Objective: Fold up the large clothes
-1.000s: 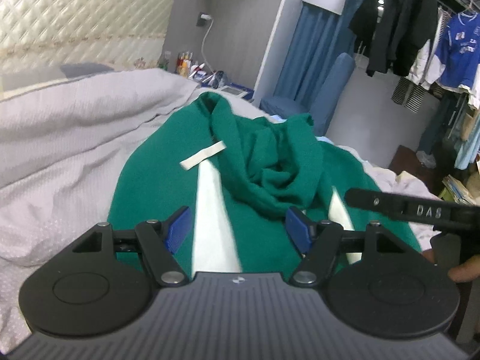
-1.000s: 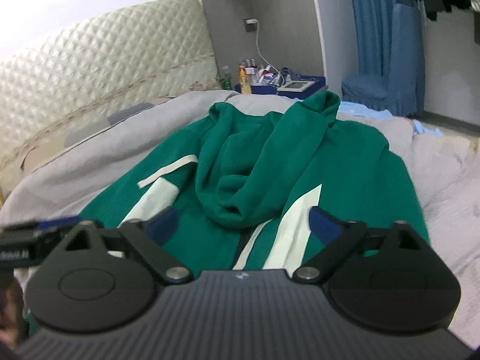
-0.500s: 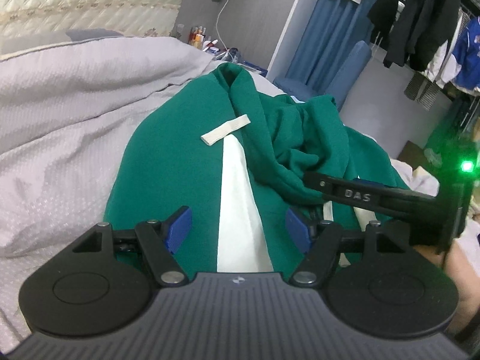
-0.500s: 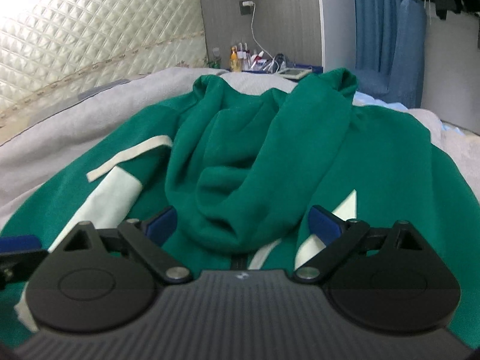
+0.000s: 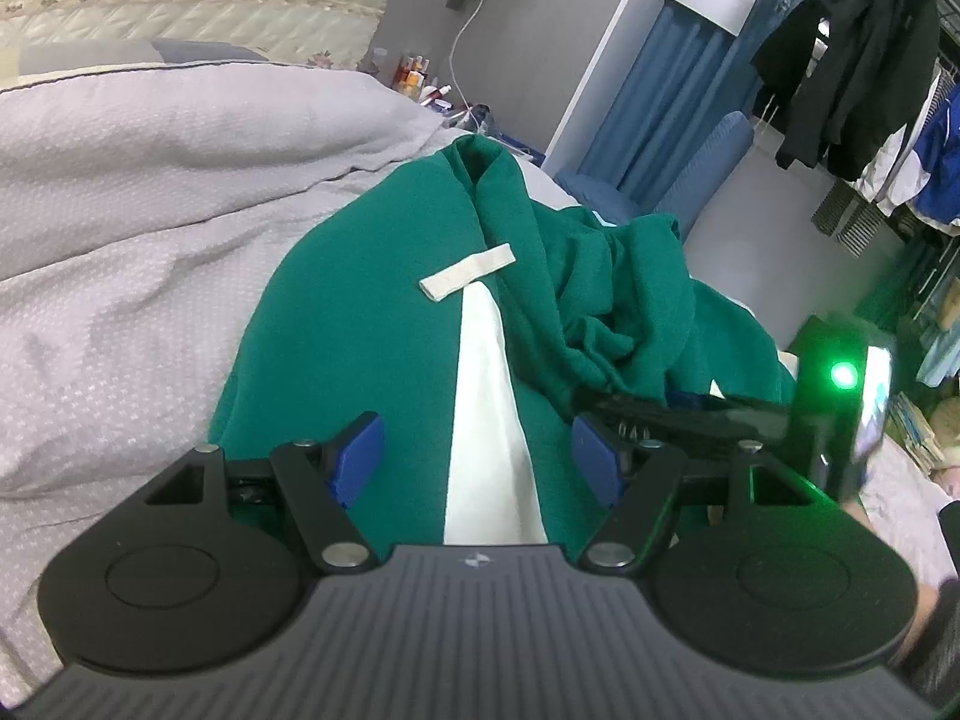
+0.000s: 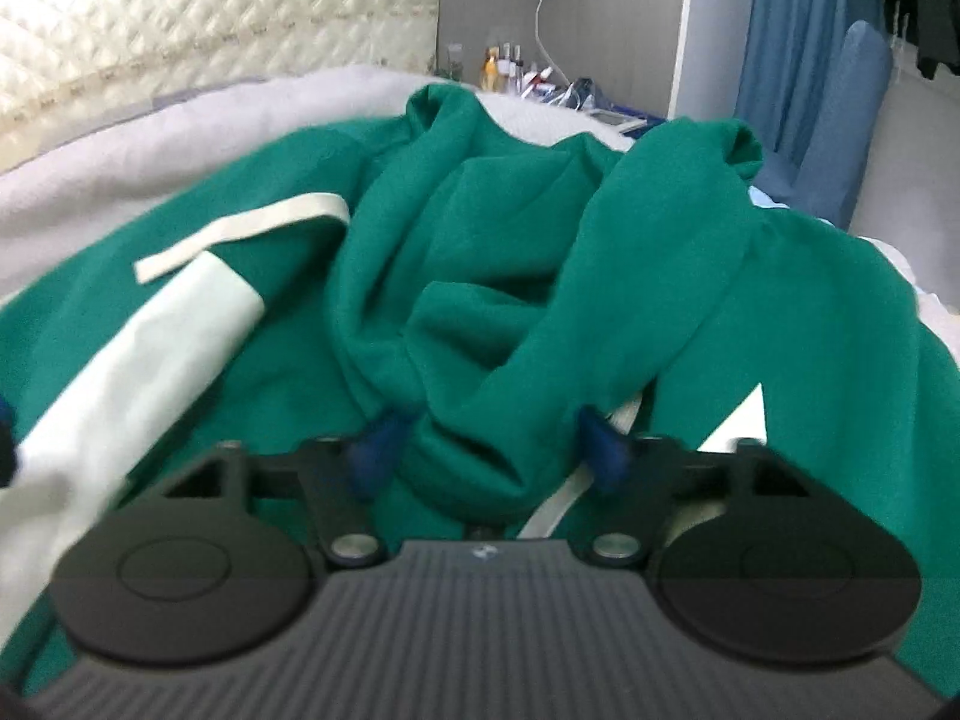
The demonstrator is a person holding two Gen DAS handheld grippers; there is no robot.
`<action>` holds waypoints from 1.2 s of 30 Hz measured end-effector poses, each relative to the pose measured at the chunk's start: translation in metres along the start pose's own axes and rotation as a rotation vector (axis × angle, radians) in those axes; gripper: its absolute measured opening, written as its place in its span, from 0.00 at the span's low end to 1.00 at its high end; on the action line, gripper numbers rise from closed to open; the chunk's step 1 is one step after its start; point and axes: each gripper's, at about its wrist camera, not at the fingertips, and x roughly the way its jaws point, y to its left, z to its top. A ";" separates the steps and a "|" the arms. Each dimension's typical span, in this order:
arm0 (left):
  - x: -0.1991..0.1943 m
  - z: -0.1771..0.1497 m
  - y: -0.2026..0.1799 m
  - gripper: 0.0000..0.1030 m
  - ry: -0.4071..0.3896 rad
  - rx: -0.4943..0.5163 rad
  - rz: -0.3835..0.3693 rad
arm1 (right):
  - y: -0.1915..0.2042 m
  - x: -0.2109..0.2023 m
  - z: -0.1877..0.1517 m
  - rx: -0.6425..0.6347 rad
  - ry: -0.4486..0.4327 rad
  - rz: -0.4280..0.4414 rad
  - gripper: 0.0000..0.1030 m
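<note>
Right wrist view: the right gripper (image 6: 489, 450), jaws just closing, pinches the green hoodie's (image 6: 780, 312) bunched hood (image 6: 480, 300) at 6 o'clock to straighten it, probably, while the left gripper (image 5: 477, 459) waits spread above the white stripe (image 5: 489, 420).

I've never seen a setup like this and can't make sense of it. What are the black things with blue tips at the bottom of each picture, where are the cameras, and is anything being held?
No robot here: a person carries a hand-held two-finger clamp in each hand. Each has a wide-angle camera looking forward along its blue-padded fingers, so each picture shows its own tool at the bottom.

One view is from the left gripper, the other from the right gripper. Both look across a bed with a grey cover, on which lies a rumpled green hoodie with white panels, to be folded.

The left gripper is open over a white panel, holding nothing. The right gripper's jaws have just been closing around a bunched fold of the hoodie; the blur hides whether the pads grip it yet.
</note>
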 end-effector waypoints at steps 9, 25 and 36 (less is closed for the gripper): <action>-0.003 0.011 0.009 0.72 -0.037 -0.040 0.003 | -0.038 0.021 0.145 0.000 -0.145 -0.089 0.26; 0.064 0.014 0.014 0.74 -0.103 0.021 0.040 | -0.098 0.235 0.286 0.084 -0.195 -0.280 0.25; 0.077 0.013 0.006 0.75 -0.127 0.078 0.100 | -0.115 0.277 0.220 0.173 -0.228 -0.228 0.30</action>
